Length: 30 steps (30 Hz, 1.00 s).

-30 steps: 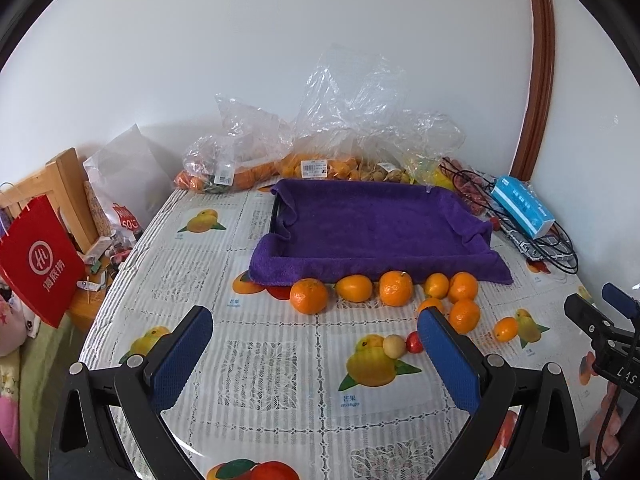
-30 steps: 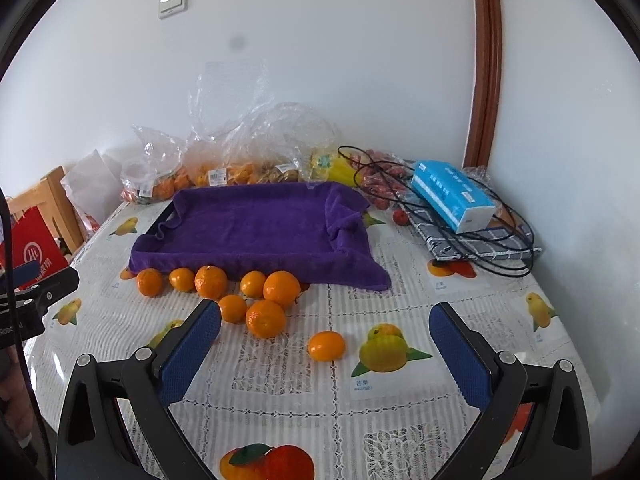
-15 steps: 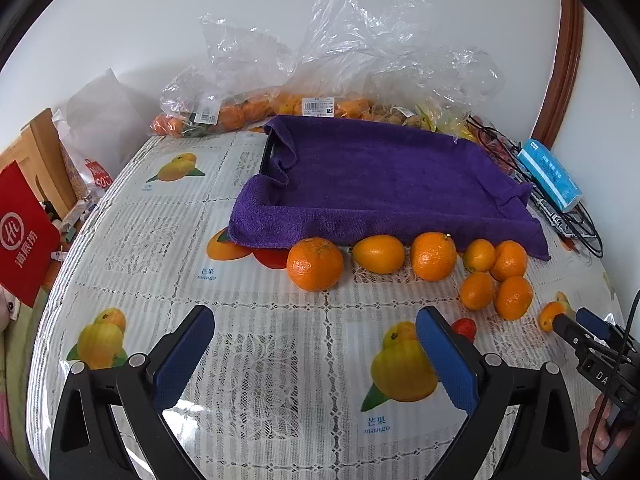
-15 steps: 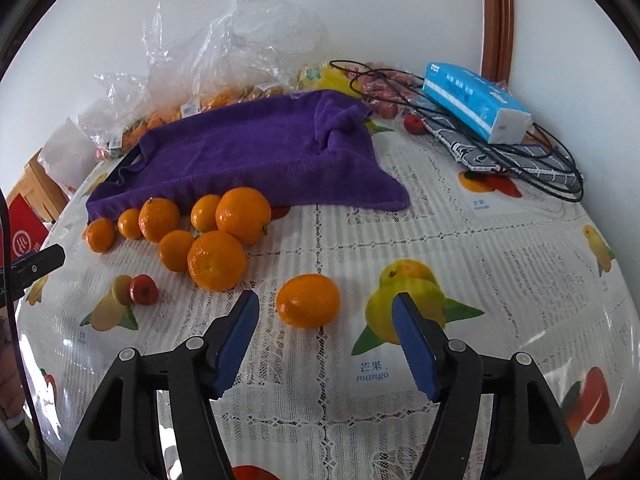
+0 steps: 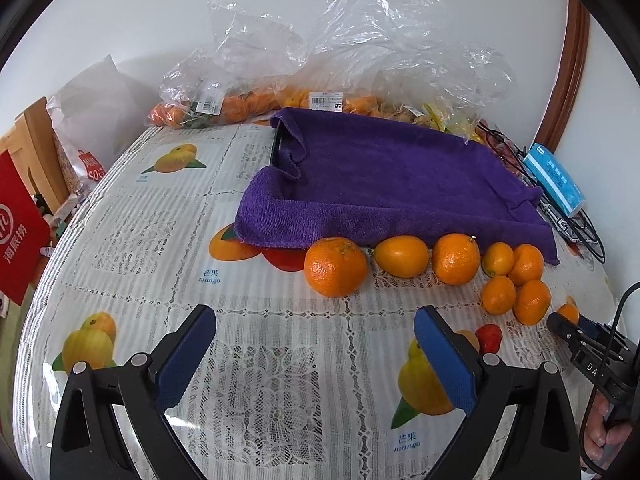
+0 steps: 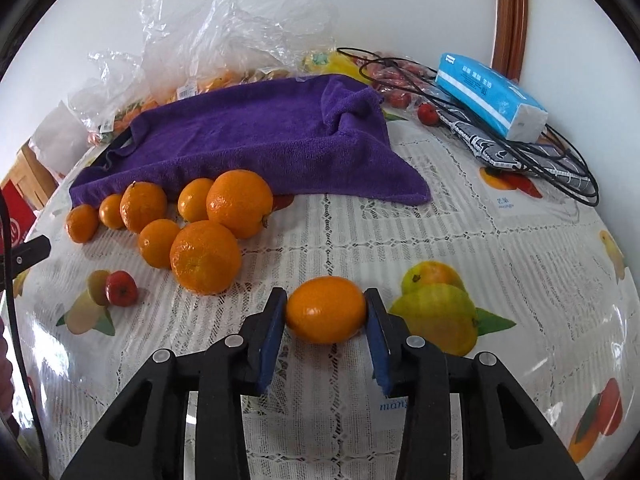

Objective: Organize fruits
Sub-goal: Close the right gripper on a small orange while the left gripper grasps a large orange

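Left wrist view first: the left gripper (image 5: 316, 354) hangs over bare tablecloth (image 5: 132, 236) with its blue pads spread wide and nothing between them. Ahead of it a large mandarin (image 5: 335, 267) sits at the near edge of the purple towel (image 5: 400, 176), which is draped over a tray. To the right runs a row of smaller citrus, then a tight cluster (image 5: 516, 280), then a small red fruit (image 5: 489, 337) near the right pad.

Right wrist view: the same cluster (image 6: 200, 216) lies to the left. In the middle, the right gripper (image 6: 326, 322) has its pads narrowed onto an oval orange fruit (image 6: 326, 309), both pads apparently touching its sides while it seems to rest on the cloth. To the right are printed mangoes, and well back a blue tissue pack (image 6: 490, 94) on tangled cables.

The step in hand looks like lifting this lone fruit to carry it onto the towel. To do it well, the squeeze should probably stay just firm enough, since the smooth rounded skin could slip forward out of flat pads. A straight upward lift before swinging left would likely keep it clear of the big mandarin (image 6: 205, 256) nearby. Setting it down toward the towel's middle seems safest, because the draped edge slopes and a round fruit could roll back off.
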Each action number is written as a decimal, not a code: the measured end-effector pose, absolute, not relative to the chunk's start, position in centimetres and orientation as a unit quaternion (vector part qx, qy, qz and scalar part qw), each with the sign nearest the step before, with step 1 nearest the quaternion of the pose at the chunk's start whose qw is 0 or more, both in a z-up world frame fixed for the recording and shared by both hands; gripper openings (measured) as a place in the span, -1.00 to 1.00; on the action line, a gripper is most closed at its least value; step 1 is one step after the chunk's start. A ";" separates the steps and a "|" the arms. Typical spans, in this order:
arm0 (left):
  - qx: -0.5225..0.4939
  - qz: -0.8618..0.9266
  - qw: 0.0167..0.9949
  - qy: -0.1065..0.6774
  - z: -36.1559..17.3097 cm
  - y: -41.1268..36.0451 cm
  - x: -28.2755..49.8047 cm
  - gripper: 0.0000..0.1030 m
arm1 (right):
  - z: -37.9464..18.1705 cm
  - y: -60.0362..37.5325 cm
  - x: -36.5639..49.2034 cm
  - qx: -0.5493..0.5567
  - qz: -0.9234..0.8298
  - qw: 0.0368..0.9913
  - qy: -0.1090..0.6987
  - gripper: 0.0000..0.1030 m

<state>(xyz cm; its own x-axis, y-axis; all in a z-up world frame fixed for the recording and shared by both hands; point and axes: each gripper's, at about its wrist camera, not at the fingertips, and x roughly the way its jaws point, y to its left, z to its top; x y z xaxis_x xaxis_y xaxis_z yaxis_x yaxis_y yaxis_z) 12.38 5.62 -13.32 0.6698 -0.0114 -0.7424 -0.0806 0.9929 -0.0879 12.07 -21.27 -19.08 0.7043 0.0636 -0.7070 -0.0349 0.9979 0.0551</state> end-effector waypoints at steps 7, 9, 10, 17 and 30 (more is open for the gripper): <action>-0.046 0.033 0.907 0.417 -14.3 5.3 15.2 0.73 | -19.0 -21.6 13.4 0.036 0.034 0.923 0.382 -0.25; -0.047 0.032 0.906 0.419 -14.7 5.2 16.1 0.61 | -19.0 -21.5 13.4 0.032 0.032 0.923 0.382 -0.25; -0.047 0.033 0.906 0.420 -14.9 5.1 16.4 0.59 | -19.0 -21.4 13.4 0.031 0.031 0.923 0.382 -0.25; -0.038 0.028 0.904 0.424 -16.0 4.4 17.5 0.08 | -19.1 -21.6 13.4 0.035 0.033 0.923 0.381 -0.24; -0.058 0.026 0.907 0.416 -16.0 5.0 17.4 -0.22 | -19.2 -21.2 13.4 0.021 0.026 0.924 0.382 -0.24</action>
